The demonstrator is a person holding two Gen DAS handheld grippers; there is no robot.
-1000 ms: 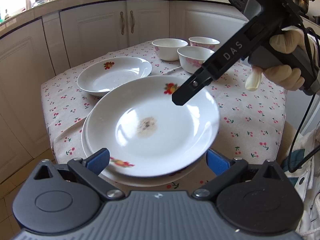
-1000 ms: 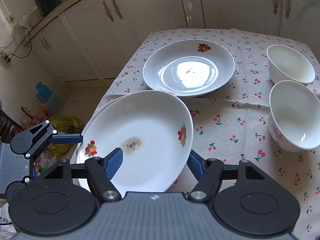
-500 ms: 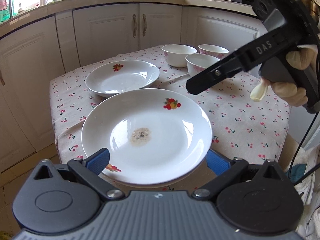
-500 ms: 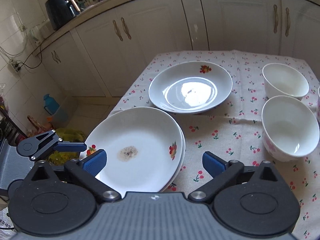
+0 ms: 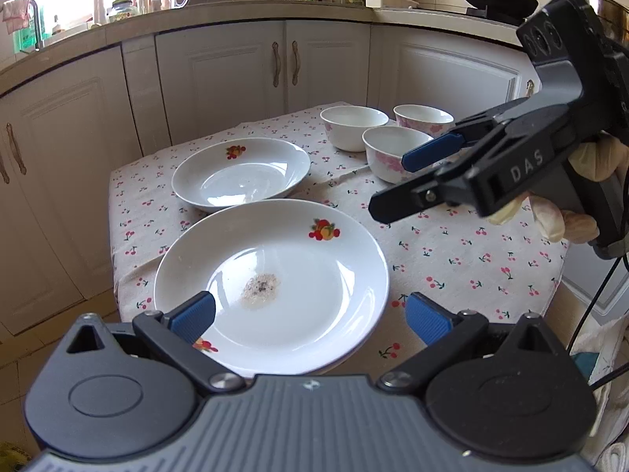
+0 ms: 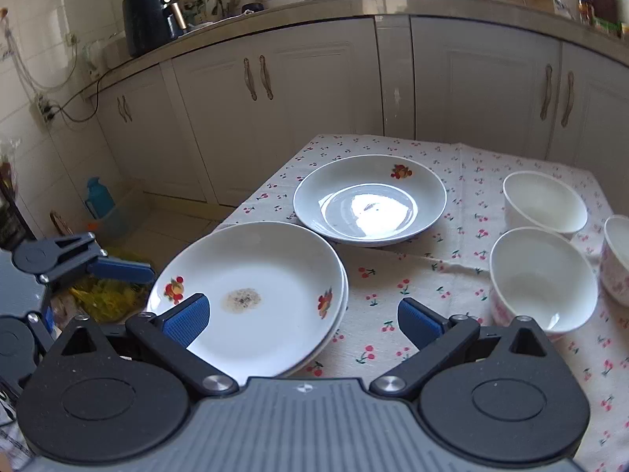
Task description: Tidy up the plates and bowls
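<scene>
I have both grippers clear of the crockery. My right gripper (image 6: 302, 320) has just been opening and its jaws now stand wide with nothing between them; the top plate (image 6: 251, 295), the one with the brown smudge at its centre, sits free on the plate beneath it (image 6: 341, 301) at the near corner of the table (image 5: 491, 259). My left gripper (image 5: 310, 314) is spread wide too, hovering above the stack's near rim without touching it.

So I judge the first stacking step done: two plates are nested. The third plate (image 5: 240, 175) lies alone just beyond the stack, and three bowls (image 5: 393, 153) cluster at the far right, all apart from one another as far as I can make out, though the right gripper's arm hides part of them in the left view.

Next I would go for the lone plate: slide one jaw under its rim, pinch the edge, lift it level and set it squarely on the stack. Then the bowls want nesting.
</scene>
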